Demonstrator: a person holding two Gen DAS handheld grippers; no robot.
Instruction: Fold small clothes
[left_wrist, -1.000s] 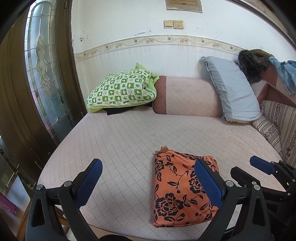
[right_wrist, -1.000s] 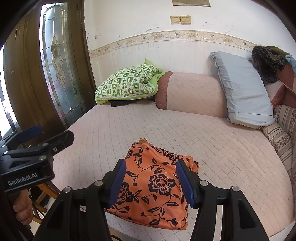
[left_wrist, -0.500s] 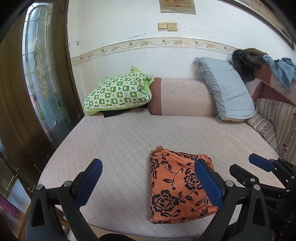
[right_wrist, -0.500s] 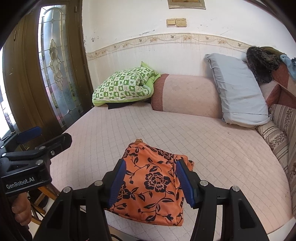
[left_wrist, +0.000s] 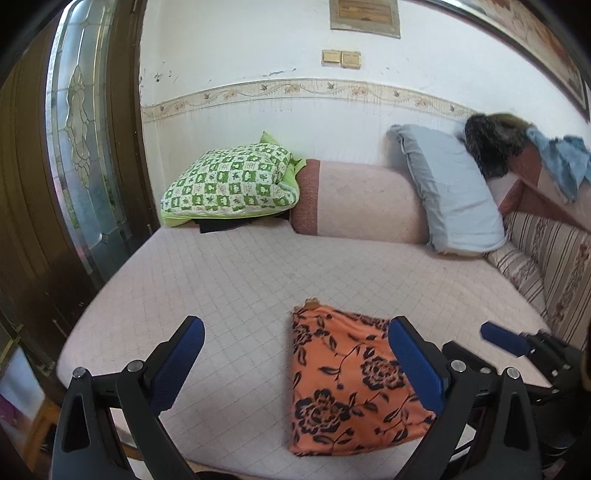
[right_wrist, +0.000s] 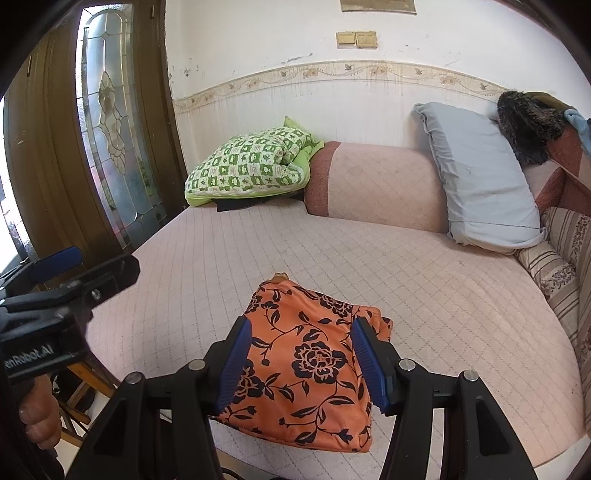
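Lying folded near the front edge of the bed (left_wrist: 229, 280), the orange flowered cloth (left_wrist: 343, 384) sits flat. Above it, the right hand-held gripper (right_wrist: 301, 363) hangs with fingers apart; the left hand-held gripper (left_wrist: 295, 365) gapes wide beside the cloth, holding nothing.

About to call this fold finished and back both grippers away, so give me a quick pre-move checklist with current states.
1. Left gripper open, nothing between its fingers: ok.
2. Right gripper open, holding no cloth: ok.
3. Orange floral garment folded into a compact packet: ok.
4. Garment lying on the bed, near its front edge, none seen overhanging: ok.
5. Layers underneath even: cannot tell.
6. Far right corner bunched, edges not square: not ok.
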